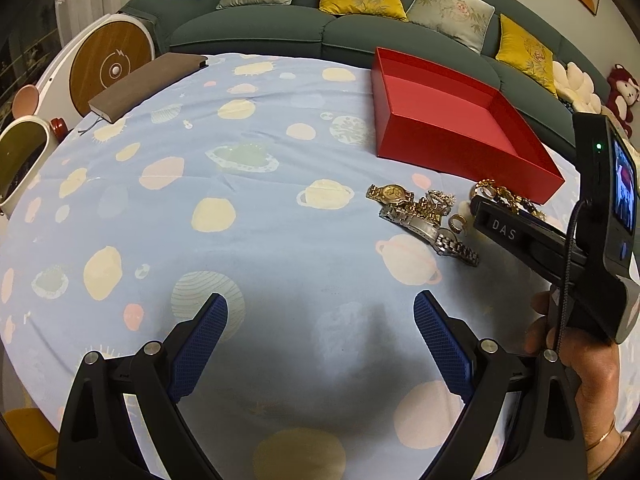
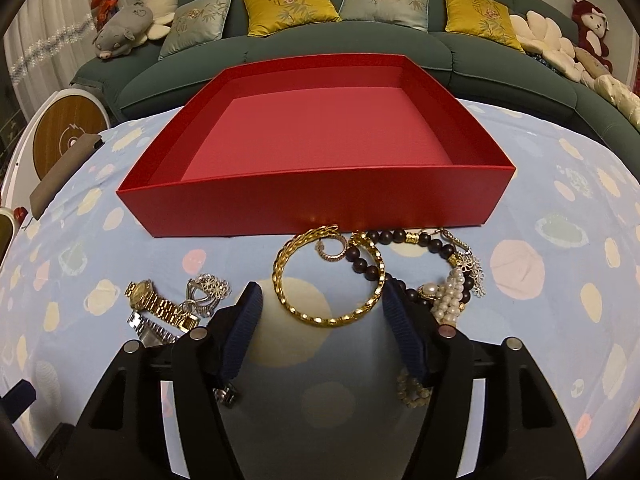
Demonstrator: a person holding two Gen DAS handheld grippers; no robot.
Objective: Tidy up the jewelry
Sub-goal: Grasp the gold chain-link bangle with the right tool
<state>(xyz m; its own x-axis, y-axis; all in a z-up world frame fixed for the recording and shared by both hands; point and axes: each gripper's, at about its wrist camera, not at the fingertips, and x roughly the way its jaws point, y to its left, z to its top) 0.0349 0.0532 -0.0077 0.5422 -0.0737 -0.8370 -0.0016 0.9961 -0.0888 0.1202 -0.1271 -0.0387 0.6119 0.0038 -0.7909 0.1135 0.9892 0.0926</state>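
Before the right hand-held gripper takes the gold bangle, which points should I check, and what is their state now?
1. Right hand-held gripper open: ok.
2. Gold bangle lies between its fingers: ok; right finger is close to its rim.
3. Bangle free of other pieces: not ok, dark bead bracelet overlaps it.
4. Red box empty, open on top: ok.
5. Left hand-held gripper open, away from the jewelry: ok.
6. Finger height over cloth: cannot tell.

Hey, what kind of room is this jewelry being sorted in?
Most likely a home living room: a green sofa with embroidered cushions, plush toys along it, and a table under a planet-print cloth.
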